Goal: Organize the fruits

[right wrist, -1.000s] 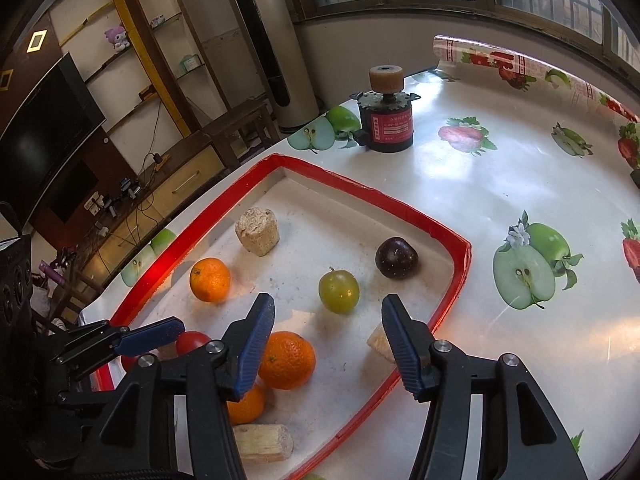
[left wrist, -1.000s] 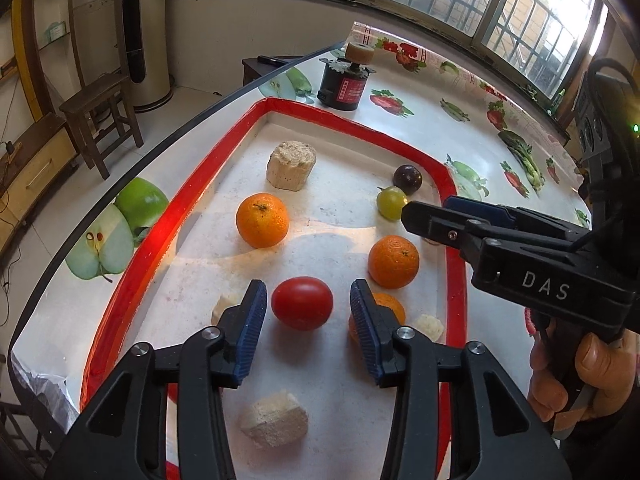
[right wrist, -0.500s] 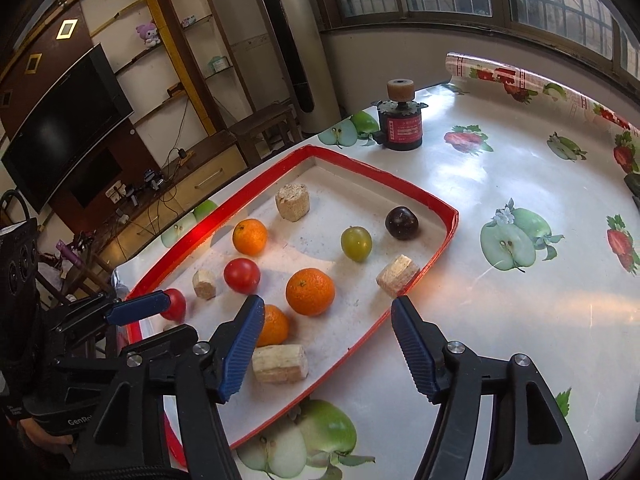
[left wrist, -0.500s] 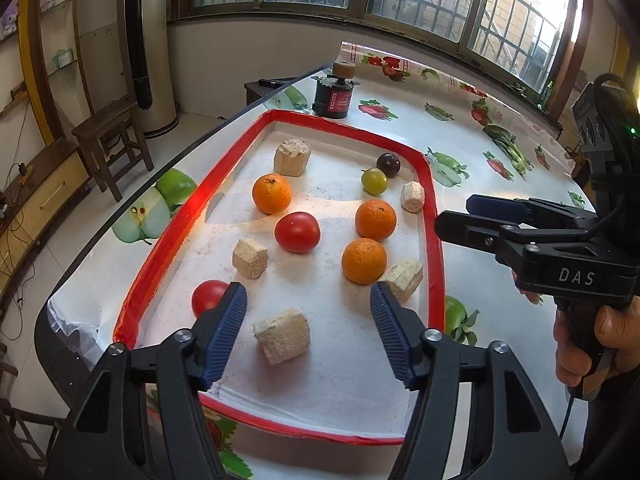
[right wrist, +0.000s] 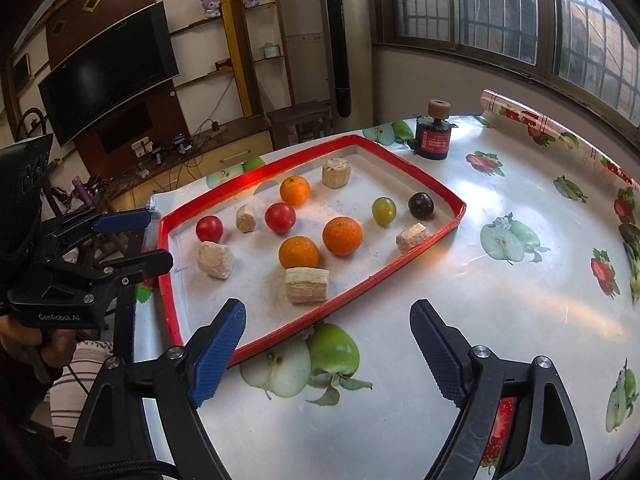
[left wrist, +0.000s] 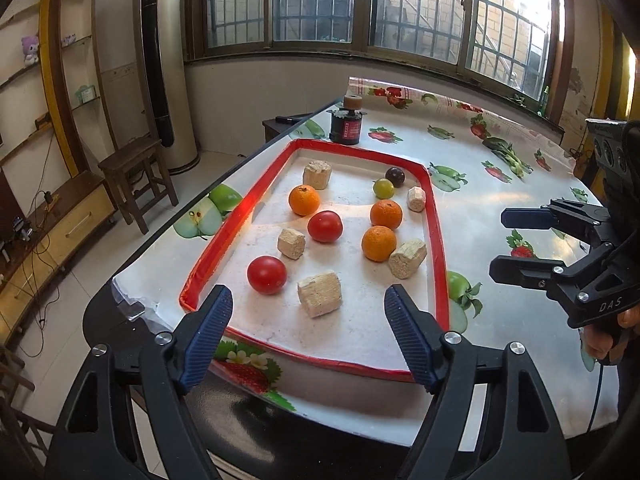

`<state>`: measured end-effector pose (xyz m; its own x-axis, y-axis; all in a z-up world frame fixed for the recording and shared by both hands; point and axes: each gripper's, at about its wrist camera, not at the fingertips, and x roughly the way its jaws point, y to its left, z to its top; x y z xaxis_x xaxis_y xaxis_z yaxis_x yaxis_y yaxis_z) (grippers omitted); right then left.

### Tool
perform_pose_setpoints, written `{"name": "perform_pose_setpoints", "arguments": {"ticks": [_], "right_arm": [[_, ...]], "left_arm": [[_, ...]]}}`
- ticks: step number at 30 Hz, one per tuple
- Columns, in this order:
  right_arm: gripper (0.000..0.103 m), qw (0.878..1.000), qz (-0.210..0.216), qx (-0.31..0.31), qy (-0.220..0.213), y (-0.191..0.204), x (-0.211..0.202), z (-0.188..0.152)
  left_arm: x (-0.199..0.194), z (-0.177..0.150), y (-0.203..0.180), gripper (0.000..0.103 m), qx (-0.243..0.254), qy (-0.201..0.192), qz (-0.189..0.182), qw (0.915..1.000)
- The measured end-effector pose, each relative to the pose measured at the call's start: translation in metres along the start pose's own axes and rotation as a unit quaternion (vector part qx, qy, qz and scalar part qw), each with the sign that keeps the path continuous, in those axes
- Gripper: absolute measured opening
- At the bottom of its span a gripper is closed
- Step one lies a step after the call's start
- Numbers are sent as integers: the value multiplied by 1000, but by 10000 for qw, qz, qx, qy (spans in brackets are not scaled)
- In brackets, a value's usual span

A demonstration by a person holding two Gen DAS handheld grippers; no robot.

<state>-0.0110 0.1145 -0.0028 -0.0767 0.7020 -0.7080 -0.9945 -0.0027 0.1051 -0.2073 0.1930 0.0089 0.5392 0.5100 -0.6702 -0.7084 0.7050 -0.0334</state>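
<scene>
Sunlit, the glossy fruit-print surface (left wrist: 492, 216) lies under both claws, the left claw (left wrist: 308, 332) and right claw (right wrist: 328, 354), each empty with jaws opening. Beyond them the red-rimmed tray (left wrist: 436, 240) holds tomatoes (left wrist: 267, 275), oranges (left wrist: 379, 243), and two small plums. These round, smooth fruits would probably roll and bruise, so pinch them gently across the middle.

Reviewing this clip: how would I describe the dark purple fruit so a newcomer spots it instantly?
Start at the red-rimmed tray on the fruit-print table, and go to its far corner, nearest the small black-and-red can. The dark purple fruit sits there beside a green grape-like fruit. It is the only near-black round fruit; the others are orange, red or green.
</scene>
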Motion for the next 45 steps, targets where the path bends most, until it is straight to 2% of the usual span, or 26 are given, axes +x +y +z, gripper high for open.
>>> {"name": "perform_pose_setpoints", "arguments": {"ticks": [6,12,22,31,35,45], "right_arm": [[91,9988,240,-320,-270,17,-20,-15],[99,9968,312,-267,-688,28,-38,-34],[102,9952,120,-537,-811,45,-49,-50],[102,9962,3,-541,-679,48,-43,-61],[102,9950,-35,-610,-795,52,-48,-63],[102,9924,-258,-718,-967,57,-57,-65]], "left_arm": [[-17,-10,-2,82,103,-279,67,9995],[-28,-16,-13,82,313,-447,92,9985],[-33,-19,-19,82,385,-459,152,9981],[-39,-20,-23,82,388,-486,166,9979],[-40,-21,-25,82,420,-476,259,9976],[-45,-23,-21,82,302,-540,215,9979]]}}
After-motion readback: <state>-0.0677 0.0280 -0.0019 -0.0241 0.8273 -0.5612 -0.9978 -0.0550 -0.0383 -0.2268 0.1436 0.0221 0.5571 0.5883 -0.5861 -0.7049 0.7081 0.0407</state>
